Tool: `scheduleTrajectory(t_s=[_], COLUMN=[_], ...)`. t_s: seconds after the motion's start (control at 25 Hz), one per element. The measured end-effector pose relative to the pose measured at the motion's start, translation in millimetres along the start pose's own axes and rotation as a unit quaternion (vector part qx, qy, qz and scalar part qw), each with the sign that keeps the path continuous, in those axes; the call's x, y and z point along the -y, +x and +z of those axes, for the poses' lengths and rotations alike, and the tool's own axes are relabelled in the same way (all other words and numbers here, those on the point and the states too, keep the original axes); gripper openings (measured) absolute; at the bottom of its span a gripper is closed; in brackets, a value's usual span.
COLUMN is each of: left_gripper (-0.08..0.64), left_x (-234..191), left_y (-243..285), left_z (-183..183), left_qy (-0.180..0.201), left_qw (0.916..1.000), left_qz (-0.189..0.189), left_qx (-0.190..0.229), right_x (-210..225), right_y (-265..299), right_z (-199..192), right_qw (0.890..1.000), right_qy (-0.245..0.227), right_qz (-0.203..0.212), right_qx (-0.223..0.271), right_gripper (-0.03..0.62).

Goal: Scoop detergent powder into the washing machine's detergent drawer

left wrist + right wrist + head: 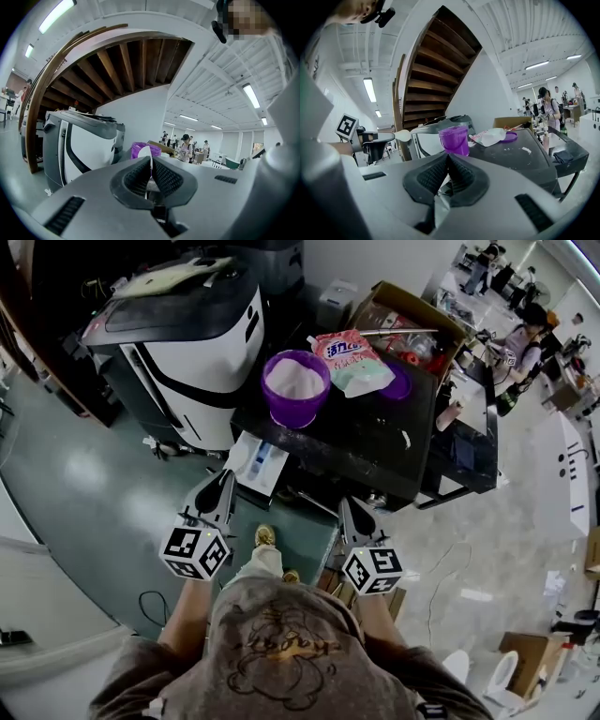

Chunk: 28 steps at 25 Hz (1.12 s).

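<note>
Purple plastic powder tub [295, 388] on black tabletop [375, 442], printed plastic detergent pouch [354, 362] just right, white washing machine [192, 362] left of table.

I see a black table [375, 442] carrying a purple tub [295, 401] of powder [294, 378]. A bag [354, 360] lies just beside it, overlapping a purple lid [403, 386], with a box [412, 315] behind.

One camera overhead, two riding low.
The head view looks steeply down on the dark surface [375, 446]; both gripper views look forward from near its height, a little way off, and share the purple tub [295, 411] and washing machine [202, 362].
</note>
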<state>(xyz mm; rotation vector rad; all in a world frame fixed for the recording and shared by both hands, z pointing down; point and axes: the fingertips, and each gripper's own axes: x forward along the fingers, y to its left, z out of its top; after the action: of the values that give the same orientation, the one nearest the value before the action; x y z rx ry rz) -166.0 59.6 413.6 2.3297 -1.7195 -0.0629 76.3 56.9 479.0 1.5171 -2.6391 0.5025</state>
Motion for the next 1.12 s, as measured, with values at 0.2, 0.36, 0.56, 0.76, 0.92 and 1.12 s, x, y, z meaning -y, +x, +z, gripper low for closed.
scheduleTrajectory(t_s=[0.2,0.36,0.56,0.76,0.92,1.12], left_gripper=[0.025,0.025,0.025,0.025,0.025,0.025], left_x=[-12.5,-21.6,-40.5,-51.0,-59.5,-64.3], left_y=[30.8,59.0,96.0,135.0,162.4,189.1], left_z=[7.7,17.7,27.7,37.9,41.9,44.1], left_qy=[-0.001,-0.004,-0.012,-0.013,-0.015,-0.016], left_qw=[1.0,0.9997,0.9994,0.9984,0.9972,0.9947], left_qz=[-0.009,-0.022,-0.033,-0.055,-0.073,-0.101], left_qx=[-0.001,-0.001,0.003,0.005,-0.001,-0.007], right_x=[8.7,15.7,27.1,38.8,46.2,54.0], right_y=[30.5,57.3,90.1,118.3,135.8,150.8], right_z=[10.0,20.7,29.0,40.3,48.3,52.1], right_qw=[1.0,1.0,1.0,0.999,0.999,0.997], right_qy=[0.0,-0.001,-0.001,-0.002,-0.002,0.001], right_qz=[-0.005,-0.01,-0.021,-0.035,-0.05,-0.072], right_qx=[0.002,0.001,0.002,0.005,0.007,0.011], right_gripper=[0.003,0.003,0.003,0.003,0.003,0.003])
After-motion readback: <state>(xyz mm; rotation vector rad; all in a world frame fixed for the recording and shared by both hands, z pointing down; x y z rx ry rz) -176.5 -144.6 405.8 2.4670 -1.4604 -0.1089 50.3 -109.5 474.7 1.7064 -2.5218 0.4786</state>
